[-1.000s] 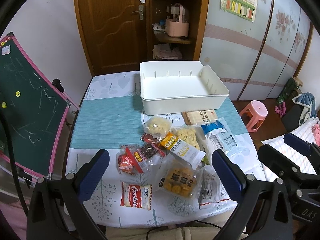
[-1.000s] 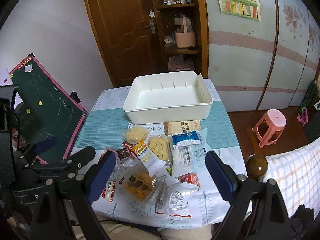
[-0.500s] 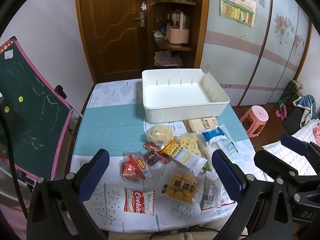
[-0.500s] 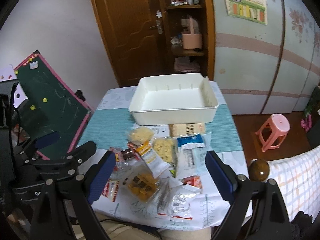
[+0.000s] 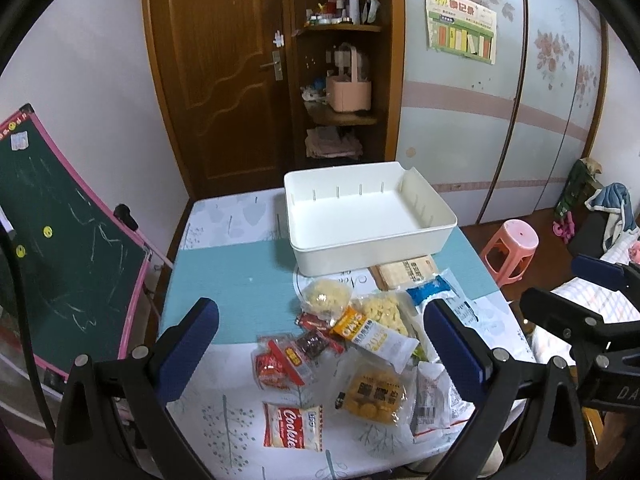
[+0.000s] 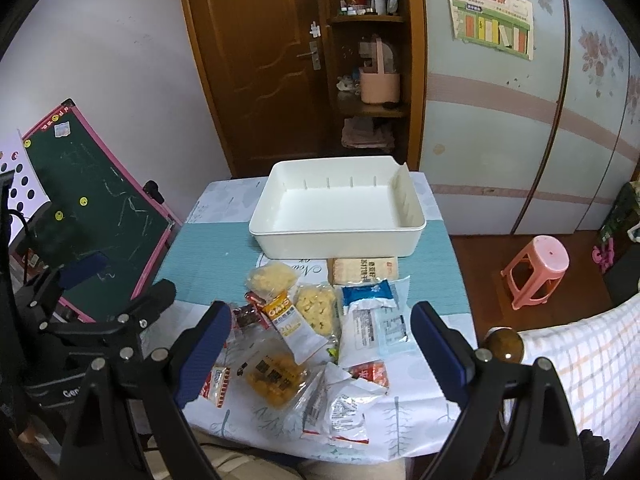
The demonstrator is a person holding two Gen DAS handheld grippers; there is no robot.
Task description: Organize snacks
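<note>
Brown wooden door beside open shelves; green chalkboard left; pink stool on dark floor.

Right gripper jaws wide apart, above snack packets on desk. White bin behind them, nothing inside.

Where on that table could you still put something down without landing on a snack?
Bare: the teal mat left of the white bin, and the bin's own floor. Crowded: the snack pile in front of the bin, between both open grippers.
</note>
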